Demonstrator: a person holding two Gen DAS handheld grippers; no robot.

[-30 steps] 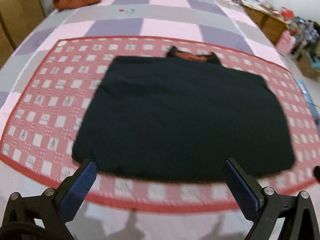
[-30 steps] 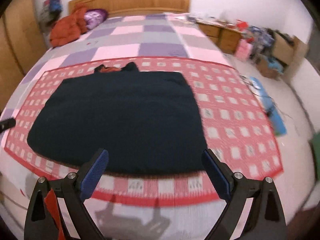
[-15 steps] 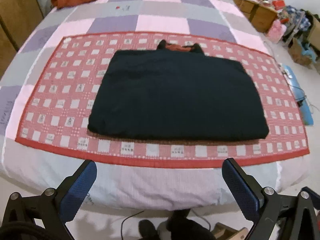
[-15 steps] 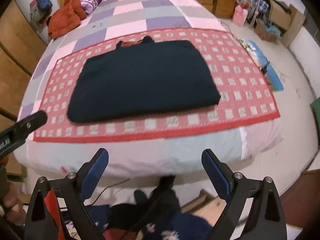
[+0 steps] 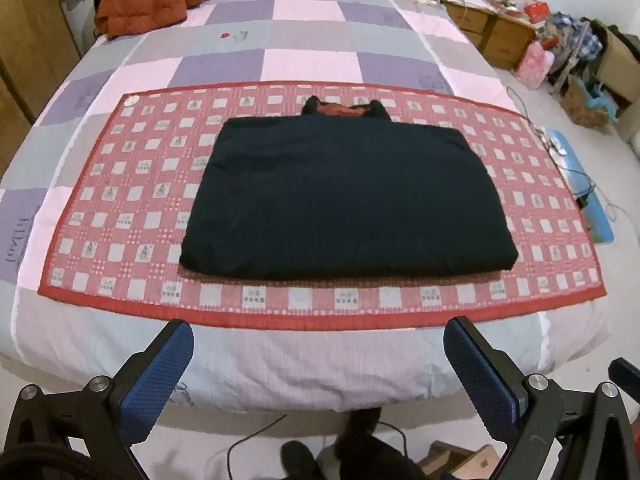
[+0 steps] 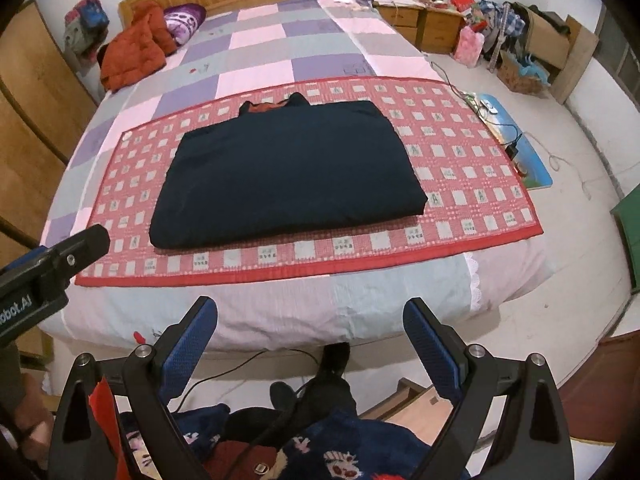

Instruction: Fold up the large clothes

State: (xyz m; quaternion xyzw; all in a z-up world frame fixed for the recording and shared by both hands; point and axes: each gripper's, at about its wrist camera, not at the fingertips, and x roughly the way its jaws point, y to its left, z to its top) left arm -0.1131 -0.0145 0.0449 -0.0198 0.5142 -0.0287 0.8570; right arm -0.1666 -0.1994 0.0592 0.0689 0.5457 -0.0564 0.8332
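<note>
We see the folded dark navy garment (image 5: 344, 200) lying flat on the red checked mat (image 5: 120, 216); our left gripper (image 5: 320, 376) and right gripper (image 6: 312, 348), both released, hover near the bed's near edge.

The folded garment (image 5: 344, 200) was a plain, very dark navy, with a rust-red lining showing at its collar (image 5: 340, 110). It lay on a red mat (image 5: 120, 184) patterned with pale grey squares and bordered in solid red. The bed cover (image 5: 248, 36) was a patchwork of pink, purple and grey checks. A rust-orange jacket (image 5: 140, 0) lay far left. Both grippers had blue pads (image 6: 188, 344) on black frames.
</note>
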